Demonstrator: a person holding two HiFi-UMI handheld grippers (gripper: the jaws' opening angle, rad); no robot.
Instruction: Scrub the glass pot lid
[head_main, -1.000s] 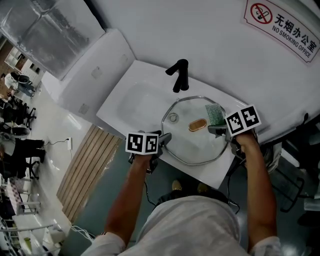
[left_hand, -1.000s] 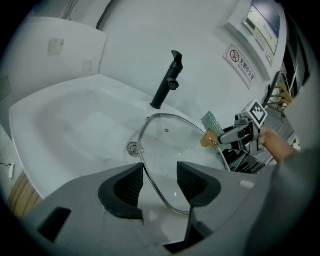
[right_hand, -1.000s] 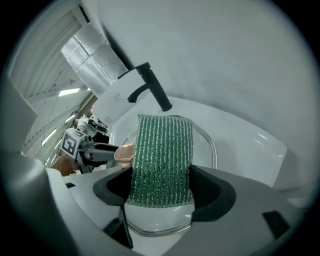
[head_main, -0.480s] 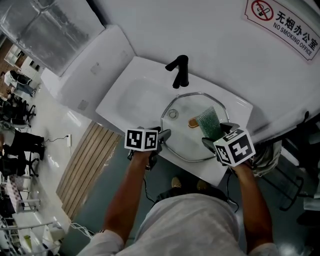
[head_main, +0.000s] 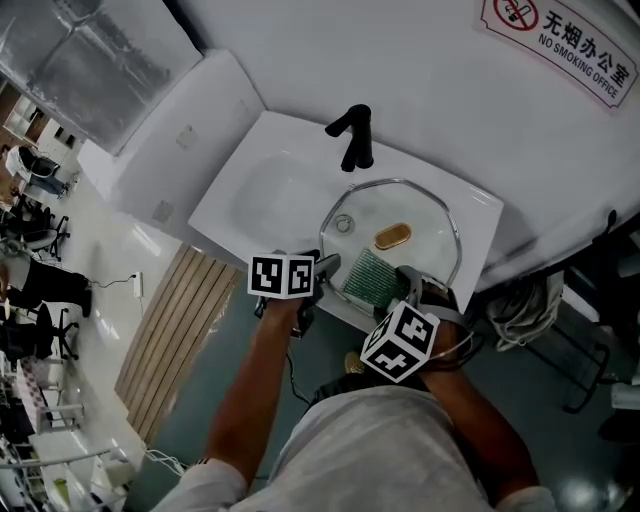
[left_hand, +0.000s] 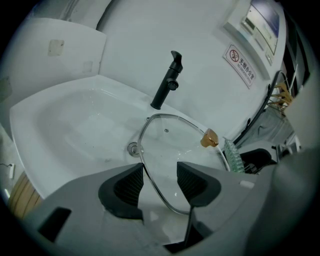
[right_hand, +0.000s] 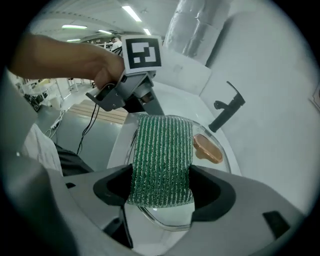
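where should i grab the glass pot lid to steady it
Grip the glass pot lid by its thin metal rim at the near left edge, from the sink's front, as the left hand-held gripper does; the rim fits between jaws and leaves the glass free.

around the basin

a white sink (head_main: 262, 198) is set against a white wall, with a black faucet (head_main: 352, 137) upright at its back edge and a round metal drain (left_hand: 133, 148) in its floor. high on the wall to the right hangs a no-smoking sign (head_main: 560, 40) with a red circle and black lettering. a white angled panel (head_main: 190, 130) adjoins the sink's left side, and above it sits a silvery foil-wrapped duct (head_main: 90, 60). on the floor below lies a slatted wooden board (head_main: 170, 330), with a thin cable (head_main: 115, 287) trailing beside it. black office chairs (head_main: 30, 235) stand far left. a loose bundle of cables (head_main: 520, 300) hangs right of the sink.
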